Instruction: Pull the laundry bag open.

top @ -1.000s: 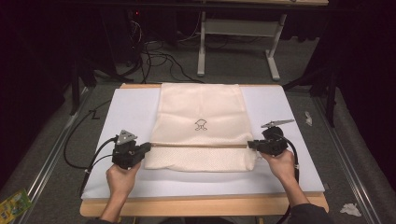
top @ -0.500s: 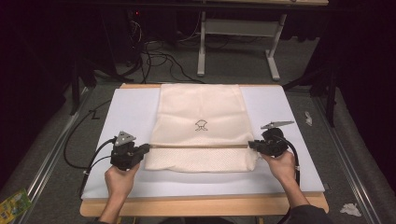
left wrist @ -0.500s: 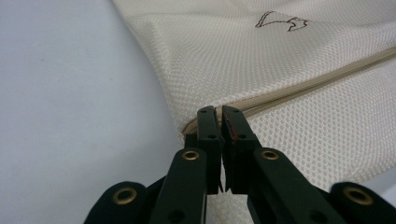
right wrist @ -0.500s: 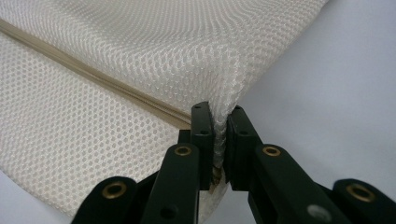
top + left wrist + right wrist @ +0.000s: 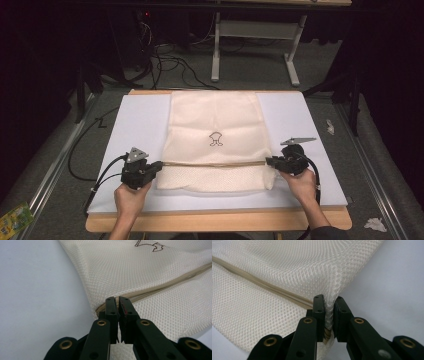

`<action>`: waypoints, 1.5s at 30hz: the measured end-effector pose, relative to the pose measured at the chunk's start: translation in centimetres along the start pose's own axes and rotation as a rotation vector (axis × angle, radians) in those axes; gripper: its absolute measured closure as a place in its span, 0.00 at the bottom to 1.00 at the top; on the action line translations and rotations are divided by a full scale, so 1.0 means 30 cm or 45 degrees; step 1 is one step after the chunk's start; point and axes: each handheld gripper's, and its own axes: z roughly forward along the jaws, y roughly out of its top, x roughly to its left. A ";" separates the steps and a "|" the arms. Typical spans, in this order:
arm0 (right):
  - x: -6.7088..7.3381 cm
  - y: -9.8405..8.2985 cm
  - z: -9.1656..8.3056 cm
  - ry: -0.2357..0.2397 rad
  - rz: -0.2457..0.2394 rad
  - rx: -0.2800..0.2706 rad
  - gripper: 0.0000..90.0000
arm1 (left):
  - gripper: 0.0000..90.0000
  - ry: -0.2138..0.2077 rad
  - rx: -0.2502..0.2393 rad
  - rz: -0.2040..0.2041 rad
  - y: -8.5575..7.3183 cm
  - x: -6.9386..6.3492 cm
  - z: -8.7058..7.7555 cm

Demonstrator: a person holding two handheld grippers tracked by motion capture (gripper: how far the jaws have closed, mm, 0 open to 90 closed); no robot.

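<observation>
A cream mesh bag (image 5: 215,115) with a small dark printed mark lies on the white board (image 5: 140,120). Its near part is folded along a tan band (image 5: 215,163), which runs straight between my two grippers. My left gripper (image 5: 159,165) is shut on the bag's left edge, at the end of the band (image 5: 175,277). In the left gripper view its tips (image 5: 117,301) stand almost together on the mesh (image 5: 150,270). My right gripper (image 5: 268,161) pinches the right edge. Its jaws (image 5: 328,301) have just eased open slightly, with a ridge of mesh (image 5: 287,265) still pressed between them.
The board rests on a wooden table (image 5: 215,220). Black cables (image 5: 85,145) trail off the left side to the floor. White table legs (image 5: 215,50) stand on the floor beyond. Crumpled paper (image 5: 375,224) and a green packet (image 5: 15,220) lie on the floor near the front corners.
The printed mark on the bag has shifted a little toward the near edge. Both hands stay where they were.
</observation>
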 end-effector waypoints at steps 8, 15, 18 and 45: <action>-0.002 -0.017 0.013 -0.005 0.000 -0.003 0.89 | 0.94 0.010 0.052 0.018 -0.011 -0.012 0.035; -0.008 -0.029 0.030 -0.019 0.013 0.012 0.87 | 0.90 0.016 0.068 0.023 -0.016 -0.019 0.055; -0.006 -0.032 0.036 -0.032 0.005 0.020 0.85 | 0.86 0.012 0.067 0.025 -0.015 -0.017 0.059; -0.001 -0.034 -0.048 -0.051 0.016 -0.171 0.55 | 0.49 -0.011 -0.137 -0.004 0.016 0.028 -0.033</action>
